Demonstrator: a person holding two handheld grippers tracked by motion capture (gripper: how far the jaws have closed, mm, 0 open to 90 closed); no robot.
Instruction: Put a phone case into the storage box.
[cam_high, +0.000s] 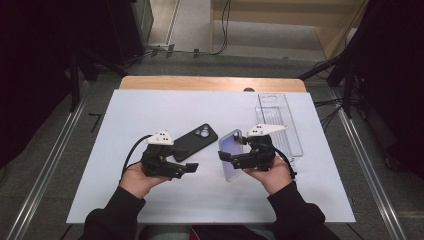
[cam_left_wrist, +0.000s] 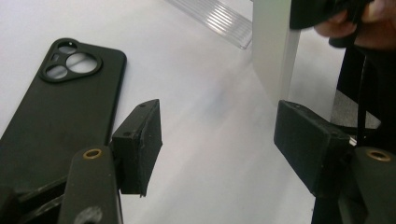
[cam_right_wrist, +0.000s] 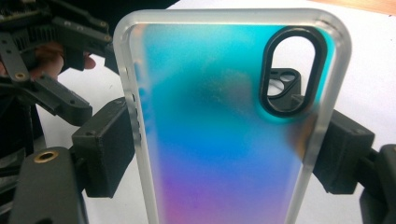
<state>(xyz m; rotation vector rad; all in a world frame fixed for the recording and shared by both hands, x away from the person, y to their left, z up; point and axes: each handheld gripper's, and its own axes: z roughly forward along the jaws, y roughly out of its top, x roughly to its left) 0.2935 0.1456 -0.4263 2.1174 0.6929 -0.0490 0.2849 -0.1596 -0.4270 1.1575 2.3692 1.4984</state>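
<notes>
A person sits at a table covered by a white sheet (cam_high: 150, 107), holding one gripper in each hand.

Seen from above, the left gripper (cam_high: 192, 168) hovers low near the sheet's front edge, left of centre. Its own view shows the jaws standing apart with nothing between them, just the bare sheet. One black phone case (cam_high: 195, 142) lies flat just beyond it, camera cut-outs facing up, toward the middle of the sheet; in the left gripper view it lies to the left of the jaws, untouched.

Right of centre, the right gripper (cam_high: 223, 157) clamps one translucent phone case (cam_high: 231, 156), held on edge. The right gripper view reveals what the high view cannot: the case shades from teal to blue to violet, and both pads press on its long sides.

One clear plastic tray (cam_high: 287, 122) sits by the sheet's far right corner.

Count: two grippers, two phone cases, one tray.
</notes>
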